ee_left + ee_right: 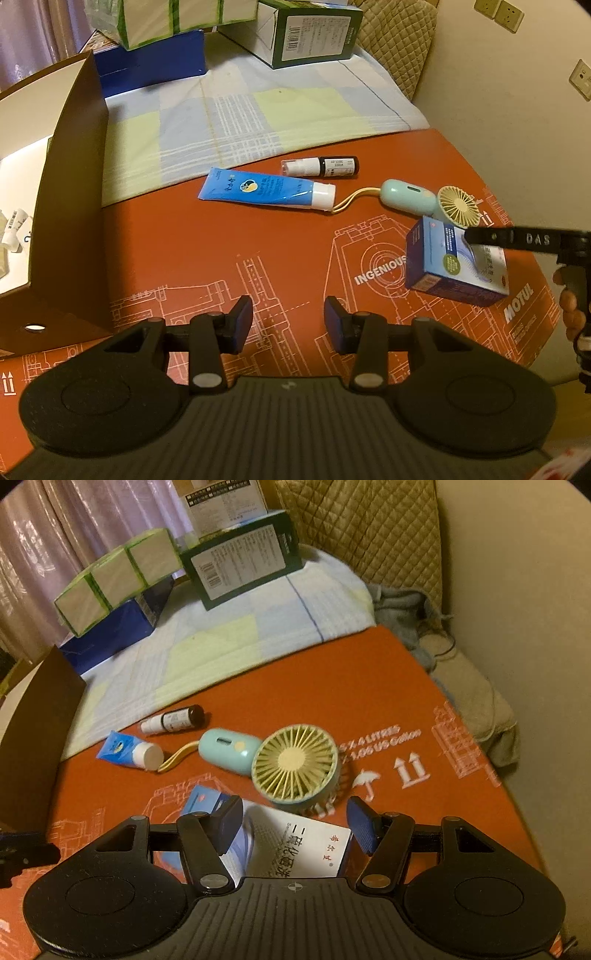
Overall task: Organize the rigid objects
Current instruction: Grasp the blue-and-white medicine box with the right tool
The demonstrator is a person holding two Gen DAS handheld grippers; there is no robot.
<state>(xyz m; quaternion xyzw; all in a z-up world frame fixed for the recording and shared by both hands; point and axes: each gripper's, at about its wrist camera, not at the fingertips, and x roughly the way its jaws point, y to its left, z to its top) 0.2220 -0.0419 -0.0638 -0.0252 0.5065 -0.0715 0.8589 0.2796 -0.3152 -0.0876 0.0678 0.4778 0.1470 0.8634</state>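
1. The left gripper (288,321) hung over the near part of the red printed cardboard sheet (229,240), its jaws spread apart with nothing between them.
2. The right gripper (291,823) stood open around the small blue-and-white box (295,849); the box lay between its two pads, and whether either pad touched it could not be told.
3. In the left wrist view that small blue-and-white box (456,264) sat near the right edge of the sheet, with a finger of the right gripper (517,238) reaching in above its top face.
4. Just beyond the box lay the mint handheld fan (273,760), its round grille facing up and its handle pointing toward the left, a yellow wrist strap (179,758) trailing from the handle's end.
5. The blue tube (266,190) lay on its side toward the far edge of the sheet, its white cap touching or just beside the strap.
6. The small dark bottle (321,166) with a white cap lay on its side just behind the tube, close to where the sheet met the checked cloth (221,122).
7. A brown cardboard box (62,206) stood open at the left edge of the sheet, with small white items (16,230) inside.
8. At the far end of the cloth stood a green carton (310,33), a blue box (151,62) and a green-edged pack (114,579) resting on the blue box.
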